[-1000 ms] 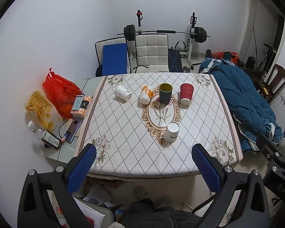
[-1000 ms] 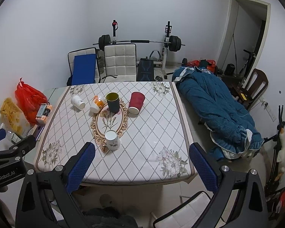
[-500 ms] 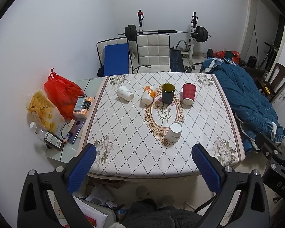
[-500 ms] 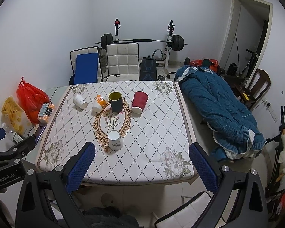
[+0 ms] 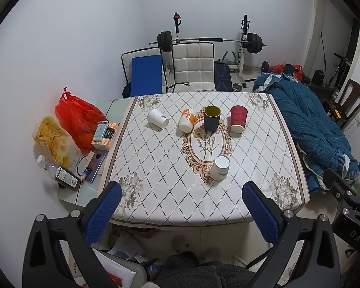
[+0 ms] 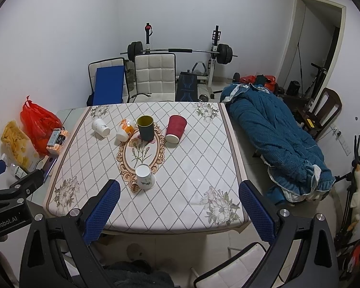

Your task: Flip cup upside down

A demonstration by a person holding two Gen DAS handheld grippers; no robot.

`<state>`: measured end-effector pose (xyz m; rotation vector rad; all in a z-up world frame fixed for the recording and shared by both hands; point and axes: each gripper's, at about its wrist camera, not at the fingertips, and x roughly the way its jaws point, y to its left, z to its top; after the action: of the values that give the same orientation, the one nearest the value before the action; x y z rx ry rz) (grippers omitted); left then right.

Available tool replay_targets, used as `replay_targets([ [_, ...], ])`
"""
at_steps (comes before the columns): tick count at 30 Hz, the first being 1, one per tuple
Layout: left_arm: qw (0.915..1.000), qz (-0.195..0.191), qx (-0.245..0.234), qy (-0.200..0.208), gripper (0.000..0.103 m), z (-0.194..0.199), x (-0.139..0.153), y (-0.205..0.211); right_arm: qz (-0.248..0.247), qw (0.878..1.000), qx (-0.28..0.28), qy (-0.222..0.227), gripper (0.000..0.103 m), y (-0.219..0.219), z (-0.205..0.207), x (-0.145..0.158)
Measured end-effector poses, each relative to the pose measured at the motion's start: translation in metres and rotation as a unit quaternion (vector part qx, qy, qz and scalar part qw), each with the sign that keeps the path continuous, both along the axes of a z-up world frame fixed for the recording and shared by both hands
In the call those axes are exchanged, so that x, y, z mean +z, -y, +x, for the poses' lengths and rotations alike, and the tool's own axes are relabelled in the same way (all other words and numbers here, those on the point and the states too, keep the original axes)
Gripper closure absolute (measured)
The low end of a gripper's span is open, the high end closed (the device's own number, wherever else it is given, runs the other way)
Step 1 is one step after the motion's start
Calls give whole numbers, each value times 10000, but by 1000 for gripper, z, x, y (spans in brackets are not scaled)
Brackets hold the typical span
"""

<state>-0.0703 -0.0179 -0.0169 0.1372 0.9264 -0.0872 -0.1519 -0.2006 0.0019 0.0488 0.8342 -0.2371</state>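
Observation:
Several cups stand on the table (image 5: pixel 156 168) (image 6: pixel 192 168). A dark green cup (image 5: pixel 212 118) (image 6: pixel 145 128) stands upright with its mouth up at the far middle. A red cup (image 5: pixel 238 119) (image 6: pixel 175 129) stands mouth down to its right. A white cup (image 5: pixel 219 168) (image 6: pixel 145 176) stands mouth down nearest me. A white cup (image 5: pixel 158 118) (image 6: pixel 100 127) and an orange-and-white cup (image 5: pixel 187 120) (image 6: pixel 124 130) lie on their sides at the far left. My left gripper (image 5: pixel 181 212) and right gripper (image 6: pixel 178 211) are open and empty, held back from the table's near edge.
A low side table at the left holds a red bag (image 5: pixel 78 117) (image 6: pixel 37 122), a snack bag (image 5: pixel 52 141), boxes and bottles. White chairs (image 5: pixel 193 67) (image 6: pixel 154 79) and a barbell rack stand behind the table. A blue quilt (image 5: pixel 307 124) (image 6: pixel 276 139) lies at the right.
Both grippers have drifted a little; the table and cups sit slightly further right and lower in both views. No cup has moved. Both grippers stay open.

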Motion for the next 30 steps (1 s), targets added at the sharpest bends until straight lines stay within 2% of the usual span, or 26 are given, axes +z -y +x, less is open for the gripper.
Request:
replay_targets([
  [30,10000,-18,-38,-16,0,-2,-4,0,32,10000,28,-22,2,6,8,-1],
])
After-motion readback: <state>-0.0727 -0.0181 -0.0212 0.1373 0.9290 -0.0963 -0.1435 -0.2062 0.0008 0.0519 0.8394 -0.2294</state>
